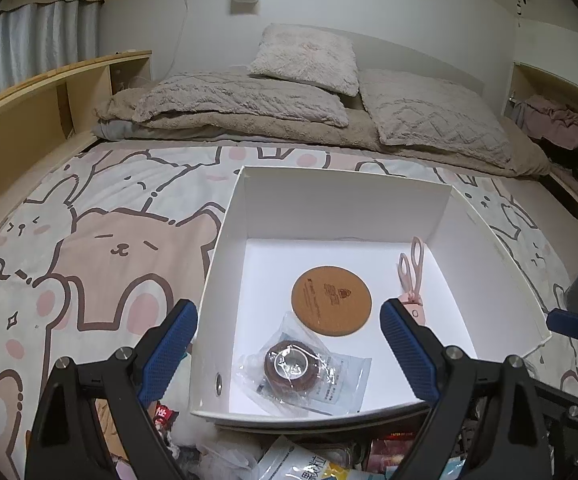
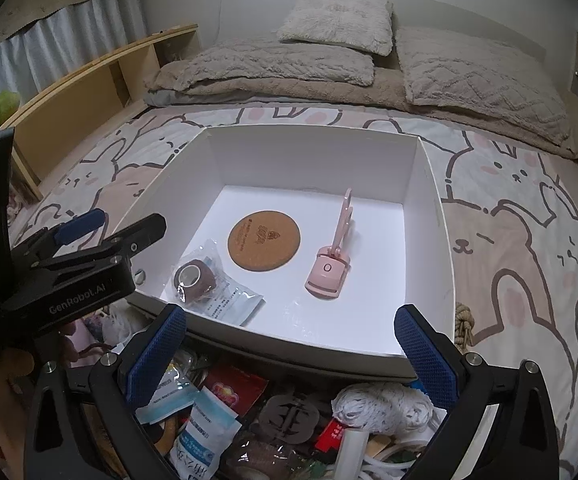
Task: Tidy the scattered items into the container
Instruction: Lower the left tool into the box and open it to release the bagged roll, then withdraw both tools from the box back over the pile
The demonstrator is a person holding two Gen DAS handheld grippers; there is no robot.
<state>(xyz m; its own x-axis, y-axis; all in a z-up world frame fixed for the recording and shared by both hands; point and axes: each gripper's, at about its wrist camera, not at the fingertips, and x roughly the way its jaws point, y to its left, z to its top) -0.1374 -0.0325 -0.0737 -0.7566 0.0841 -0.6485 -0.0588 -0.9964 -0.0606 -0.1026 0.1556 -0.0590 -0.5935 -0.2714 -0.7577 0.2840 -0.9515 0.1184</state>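
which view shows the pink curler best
The right wrist view: the whole pink curler lies in plain sight on the box floor. In the left wrist view, a left gripper finger hides part of its head.

The left gripper (image 1: 289,354) points steeply downward, its blue-padded jaws spread wide with nothing between the pads. The right gripper (image 2: 291,354) tilts down likewise, jaws wide apart and empty, beside the left.
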